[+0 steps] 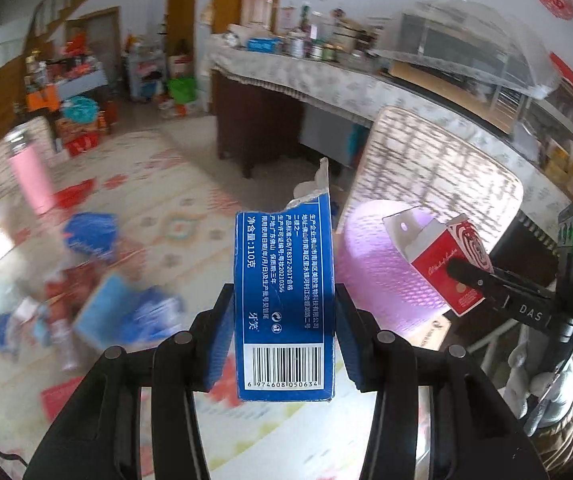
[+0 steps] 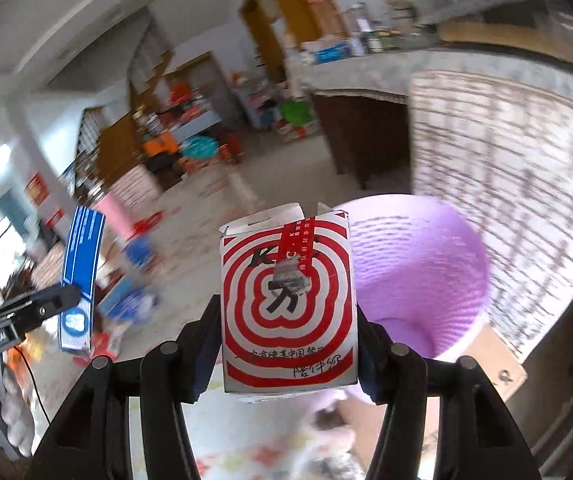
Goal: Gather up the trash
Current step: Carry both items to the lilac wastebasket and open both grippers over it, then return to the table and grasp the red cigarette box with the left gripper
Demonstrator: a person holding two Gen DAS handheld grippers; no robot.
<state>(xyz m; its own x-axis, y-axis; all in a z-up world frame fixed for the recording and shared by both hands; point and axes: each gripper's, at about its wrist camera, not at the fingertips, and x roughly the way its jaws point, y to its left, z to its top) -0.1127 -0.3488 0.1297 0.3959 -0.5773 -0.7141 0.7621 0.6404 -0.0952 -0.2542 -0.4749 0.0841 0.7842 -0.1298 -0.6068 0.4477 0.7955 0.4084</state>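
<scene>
My left gripper (image 1: 284,320) is shut on a blue toothpaste box (image 1: 284,300), held upright above the floor; the box also shows in the right wrist view (image 2: 80,276). My right gripper (image 2: 288,336) is shut on a red-and-white box with ring patterns (image 2: 288,308), held just left of a purple trash bin (image 2: 418,280). In the left wrist view that box (image 1: 446,264) hangs over the bin (image 1: 378,264). More trash, blue packets and boxes (image 1: 126,316), lies on the patterned floor at left.
A woven chair back (image 1: 434,176) stands behind the bin. A long counter with a lace cloth (image 1: 326,80) runs across the back. A pink bottle (image 1: 32,176) stands at left. Cluttered shelves (image 1: 66,68) fill the far corner.
</scene>
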